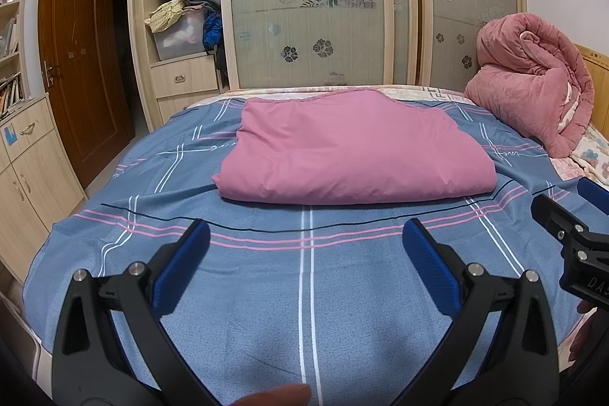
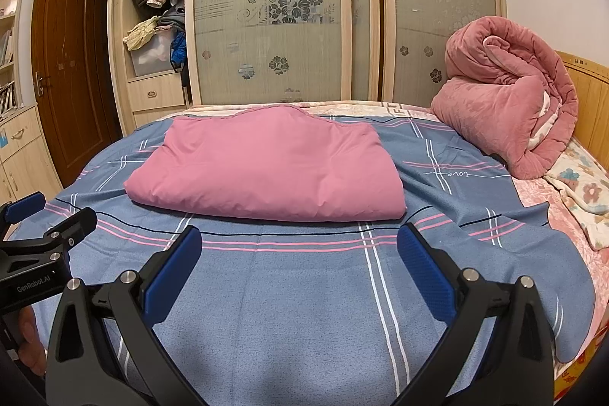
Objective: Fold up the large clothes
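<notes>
Both grippers, left (image 1: pixel 306 229) and right (image 2: pixel 298 234), gape wide, empty, short of the folded pink cloth (image 1: pixel 350 147); rolled quilt (image 1: pixel 533 78) beyond it.

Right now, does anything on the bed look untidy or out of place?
The folded pink cloth lies neat and flat. The blue sheet under it is askew: its right corner hangs loose and leaves the floral bedding bare. The pink quilt is only bundled by the headboard.
</notes>
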Demonstrator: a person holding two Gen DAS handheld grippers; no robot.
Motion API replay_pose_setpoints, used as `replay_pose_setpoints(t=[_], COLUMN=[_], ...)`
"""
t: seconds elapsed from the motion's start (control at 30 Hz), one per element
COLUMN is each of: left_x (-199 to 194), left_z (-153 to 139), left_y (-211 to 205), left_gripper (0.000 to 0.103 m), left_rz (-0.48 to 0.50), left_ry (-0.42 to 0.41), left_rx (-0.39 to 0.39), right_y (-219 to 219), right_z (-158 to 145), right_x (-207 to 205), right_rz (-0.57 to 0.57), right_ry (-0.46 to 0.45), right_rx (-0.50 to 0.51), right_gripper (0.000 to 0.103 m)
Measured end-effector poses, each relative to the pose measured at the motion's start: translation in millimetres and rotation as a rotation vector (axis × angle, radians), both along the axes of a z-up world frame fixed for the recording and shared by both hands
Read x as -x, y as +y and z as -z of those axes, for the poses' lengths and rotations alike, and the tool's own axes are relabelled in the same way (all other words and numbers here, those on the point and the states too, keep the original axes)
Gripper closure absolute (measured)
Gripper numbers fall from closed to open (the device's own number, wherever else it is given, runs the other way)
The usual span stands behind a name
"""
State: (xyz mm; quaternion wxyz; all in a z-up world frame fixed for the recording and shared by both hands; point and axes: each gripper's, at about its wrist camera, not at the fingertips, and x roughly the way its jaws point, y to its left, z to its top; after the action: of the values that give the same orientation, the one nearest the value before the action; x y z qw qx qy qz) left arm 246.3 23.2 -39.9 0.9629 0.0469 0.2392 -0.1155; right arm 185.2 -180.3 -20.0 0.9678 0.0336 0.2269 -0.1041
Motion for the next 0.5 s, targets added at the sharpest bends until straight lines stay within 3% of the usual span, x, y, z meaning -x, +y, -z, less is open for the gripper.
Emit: replay_pose_setpoints(t=[0.5], left_x=[0.8], left_z=[0.5], left_y=[-1.4], left_gripper=[0.002], left_rz=[0.003], left_ry=[0.000], left_rx=[-0.003], right_y=[0.2], right_z=[0.1], right_x=[0.3], right_rz=[-0.001], right_ry=[0.000], right_rx=[-0.001], right_gripper=[0.001])
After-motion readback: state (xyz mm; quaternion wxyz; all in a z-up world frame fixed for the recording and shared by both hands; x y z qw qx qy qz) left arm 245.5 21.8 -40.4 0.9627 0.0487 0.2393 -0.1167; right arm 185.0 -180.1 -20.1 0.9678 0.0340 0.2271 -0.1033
